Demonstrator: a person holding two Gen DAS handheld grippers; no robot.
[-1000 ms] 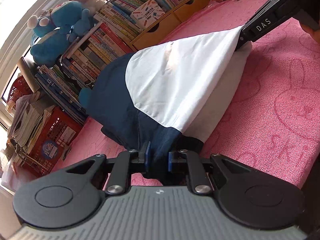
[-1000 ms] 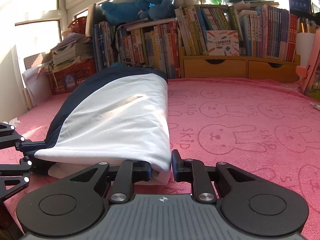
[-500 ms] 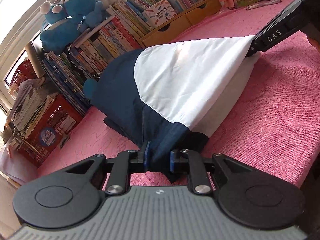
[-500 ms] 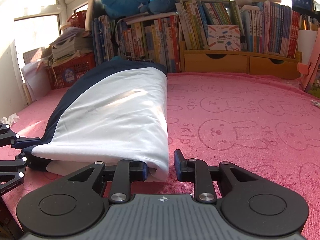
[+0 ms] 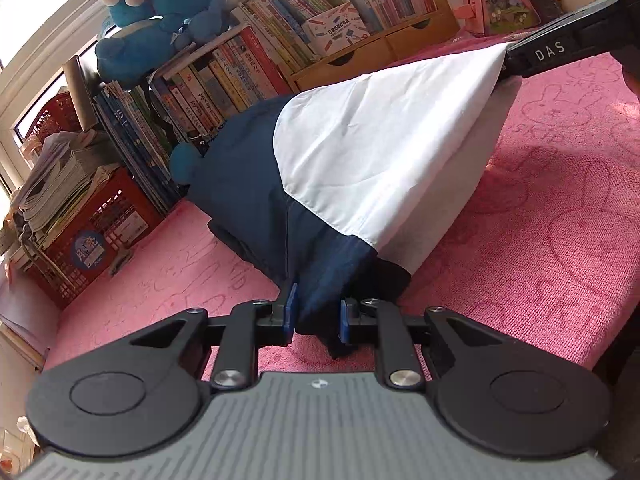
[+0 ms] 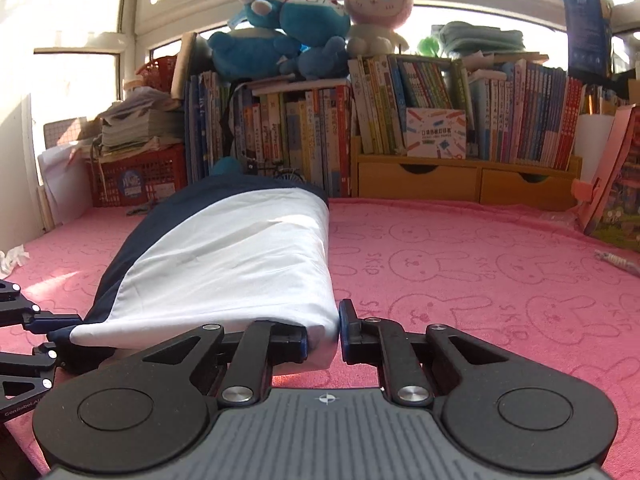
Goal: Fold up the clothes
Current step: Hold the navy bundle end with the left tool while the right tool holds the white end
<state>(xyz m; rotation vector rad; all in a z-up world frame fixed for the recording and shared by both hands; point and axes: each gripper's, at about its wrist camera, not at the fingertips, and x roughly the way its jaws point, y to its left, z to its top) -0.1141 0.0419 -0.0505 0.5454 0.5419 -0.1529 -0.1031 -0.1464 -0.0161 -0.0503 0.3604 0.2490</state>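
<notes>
A navy and white garment [image 5: 352, 160] lies folded over on the pink bunny-print cloth [image 5: 560, 208]. My left gripper [image 5: 316, 314] is shut on its navy corner near the front edge. My right gripper [image 6: 323, 330] is shut on the white corner [image 6: 320, 332]; it shows in the left wrist view [image 5: 560, 50] at the upper right. The garment [image 6: 240, 256] stretches between the two grippers and away toward the books. My left gripper's fingers [image 6: 36, 320] show at the left edge of the right wrist view.
Rows of books [image 6: 400, 120] with plush toys [image 6: 288, 36] on top and wooden drawers [image 6: 460, 180] line the far side. A red crate [image 6: 136, 180] with papers stands at the far left. A pen [image 6: 616, 260] lies at the right.
Both grippers have lifted and pulled the held corners toward the near edge; the garment's top layer is drawn tauter. Both cameras now look higher at the bookshelf.
</notes>
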